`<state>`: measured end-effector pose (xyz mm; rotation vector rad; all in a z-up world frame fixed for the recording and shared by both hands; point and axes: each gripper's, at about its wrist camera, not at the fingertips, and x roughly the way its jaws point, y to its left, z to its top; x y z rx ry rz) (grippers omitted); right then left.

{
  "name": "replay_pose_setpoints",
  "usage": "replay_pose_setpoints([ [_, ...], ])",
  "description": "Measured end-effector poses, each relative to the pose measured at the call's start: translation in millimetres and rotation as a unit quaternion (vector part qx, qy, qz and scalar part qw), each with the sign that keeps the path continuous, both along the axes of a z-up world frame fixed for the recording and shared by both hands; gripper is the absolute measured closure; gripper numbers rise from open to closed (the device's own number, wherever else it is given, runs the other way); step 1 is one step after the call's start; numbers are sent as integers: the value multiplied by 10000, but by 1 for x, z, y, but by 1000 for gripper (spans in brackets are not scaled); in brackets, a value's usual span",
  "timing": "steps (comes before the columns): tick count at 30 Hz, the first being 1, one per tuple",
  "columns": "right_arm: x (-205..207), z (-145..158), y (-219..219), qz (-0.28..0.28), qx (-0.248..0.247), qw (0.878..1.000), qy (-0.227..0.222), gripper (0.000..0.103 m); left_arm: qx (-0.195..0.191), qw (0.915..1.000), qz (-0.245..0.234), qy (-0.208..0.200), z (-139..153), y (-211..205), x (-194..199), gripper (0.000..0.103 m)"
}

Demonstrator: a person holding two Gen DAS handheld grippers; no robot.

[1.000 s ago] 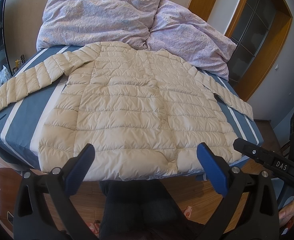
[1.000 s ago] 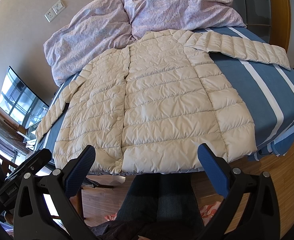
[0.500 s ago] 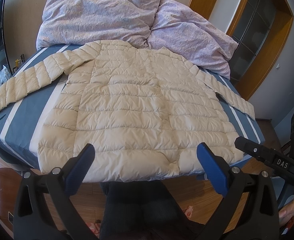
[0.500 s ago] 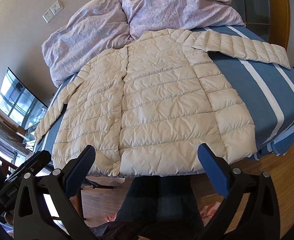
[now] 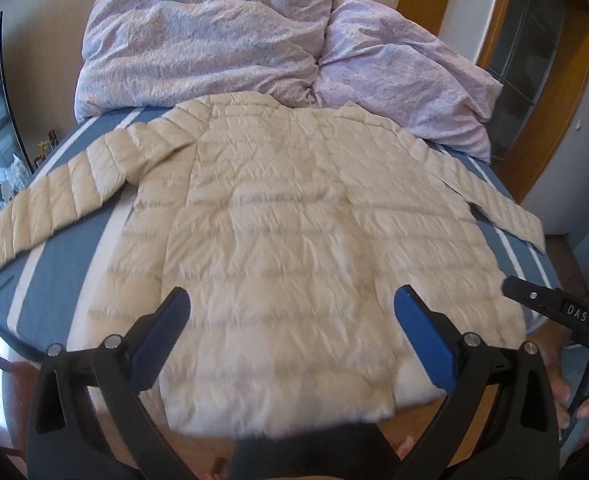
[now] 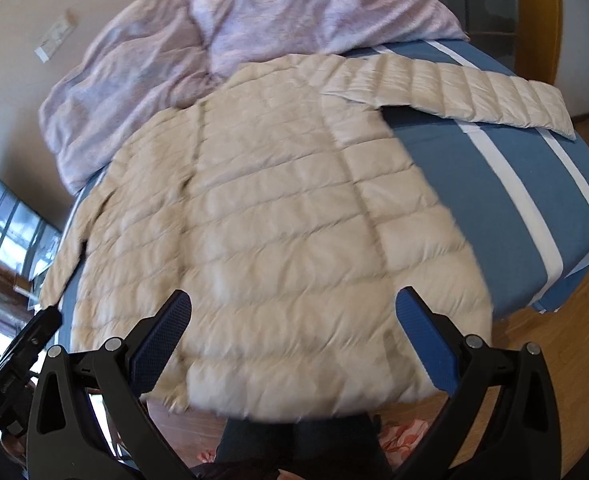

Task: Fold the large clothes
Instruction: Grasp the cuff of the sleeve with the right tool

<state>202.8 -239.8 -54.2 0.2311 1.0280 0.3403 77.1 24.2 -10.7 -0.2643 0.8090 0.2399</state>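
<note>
A big cream puffy jacket (image 5: 294,240) lies flat on the bed (image 6: 494,184), spread out wide so it is easy to fold. Its bottom edge hangs just over the near side of the bed, close to the person. One sleeve (image 5: 66,192) sticks out to the left and the other sleeve (image 6: 446,92) sticks out to the right, each resting on the blue striped sheet, so nothing is tucked in yet. Purple pillows (image 5: 214,40) are piled at the far end, touching the collar, which keeps them out of the way of the folding. The left gripper (image 5: 290,316) is held over the bottom part of the jacket with its jaws spread wide and nothing between them. The right gripper (image 6: 292,316) is held the same way, jaws wide apart and holding nothing. Both look ready to come down on the jacket. The near part of both views is blurry, so I can't be sure if the fingers touch the cloth, but I think they are just above it. I'd guess the sleeves get folded in first.
</note>
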Motion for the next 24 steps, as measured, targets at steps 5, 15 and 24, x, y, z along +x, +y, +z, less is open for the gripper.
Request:
replay_pose_setpoints([
  [5,53,-16,-25,-460,-152,9986,233,1,326,9994,75,32,-2,12,43,2],
  [15,163,-48,-134,-1996,-631,9762,563,3,884,9950,212,423,-30,34,128,2],
  [24,220,-50,-236,-3335,-898,9369,541,15,930,9916,265,858,-67,46,164,2],
])
